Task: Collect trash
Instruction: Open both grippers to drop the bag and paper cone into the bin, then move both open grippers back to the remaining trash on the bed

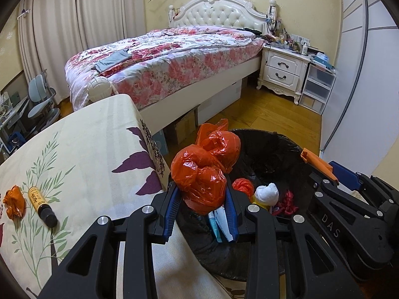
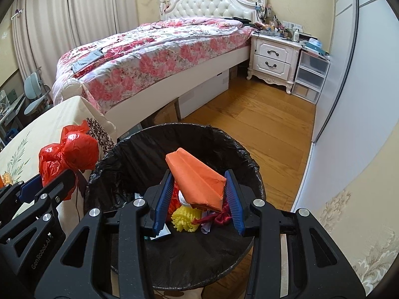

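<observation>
Left wrist view: left tool (image 1: 203,214) clenched on a crumpled red plastic bag (image 1: 205,174), centre frame, held at the near left rim of the black-lined trash bin (image 1: 271,154). The bag sits over the rim rather than clear of it. On the cloth-covered worktop (image 1: 94,144), lower left, an orange wrapper (image 1: 14,202) and a small brown bottle (image 1: 42,207) remain uncollected. Right tool shows at right edge.

Right wrist view: right tool (image 2: 198,200) grasping a folded orange paper (image 2: 197,179), centre frame, directly above the bin opening (image 2: 174,149); yellow and red scraps lie beneath.

Judgement: the paper looks ready to drop as it hangs. The bag should be carried further toward bin centre before release, or it may catch on the liner edge and slide to the worktop.
</observation>
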`<state>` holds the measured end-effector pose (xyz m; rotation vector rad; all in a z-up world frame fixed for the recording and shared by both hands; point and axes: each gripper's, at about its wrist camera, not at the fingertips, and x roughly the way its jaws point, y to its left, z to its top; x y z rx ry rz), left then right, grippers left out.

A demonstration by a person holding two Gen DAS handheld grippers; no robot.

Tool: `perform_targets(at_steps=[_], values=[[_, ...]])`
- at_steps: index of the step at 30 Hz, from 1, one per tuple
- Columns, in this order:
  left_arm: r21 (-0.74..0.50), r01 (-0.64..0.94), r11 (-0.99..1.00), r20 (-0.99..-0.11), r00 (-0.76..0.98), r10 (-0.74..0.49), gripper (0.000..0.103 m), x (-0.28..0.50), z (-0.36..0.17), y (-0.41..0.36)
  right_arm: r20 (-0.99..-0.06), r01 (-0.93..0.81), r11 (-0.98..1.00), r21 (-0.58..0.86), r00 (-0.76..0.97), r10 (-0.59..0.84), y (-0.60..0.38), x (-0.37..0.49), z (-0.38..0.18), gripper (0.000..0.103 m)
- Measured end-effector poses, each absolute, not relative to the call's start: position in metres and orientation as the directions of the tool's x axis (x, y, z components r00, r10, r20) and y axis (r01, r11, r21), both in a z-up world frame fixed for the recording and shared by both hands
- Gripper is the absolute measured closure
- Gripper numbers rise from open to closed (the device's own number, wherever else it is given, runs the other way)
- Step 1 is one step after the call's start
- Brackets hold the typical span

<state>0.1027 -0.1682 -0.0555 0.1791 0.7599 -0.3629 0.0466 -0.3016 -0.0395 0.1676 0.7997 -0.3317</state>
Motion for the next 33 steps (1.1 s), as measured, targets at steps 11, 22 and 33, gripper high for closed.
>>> perform_targets(at_steps=[11,22,33], values=[[0.042,0.396,0.917,-0.707,0.66,-0.253,0.069,0.11,-0.058,-0.185,-0.734,0.372,0.928,0.019,0.635,-0.239,-0.307,0.053,-0.045,0.062],[0.04,0.375,0.926,-0.701,0.671,-0.242,0.033,0.11,-0.056,-0.182,-0.727,0.399,0.917,0.008,0.632,-0.269,-0.309,0.053,-0.044,0.049],[0.024,0.311,0.95,-0.696,0.688,-0.207,0.023,0.102,-0.047,-0.148,-0.708,0.421,0.907,-0.012,0.637,-0.305,-0.308,0.042,-0.033,0.038]])
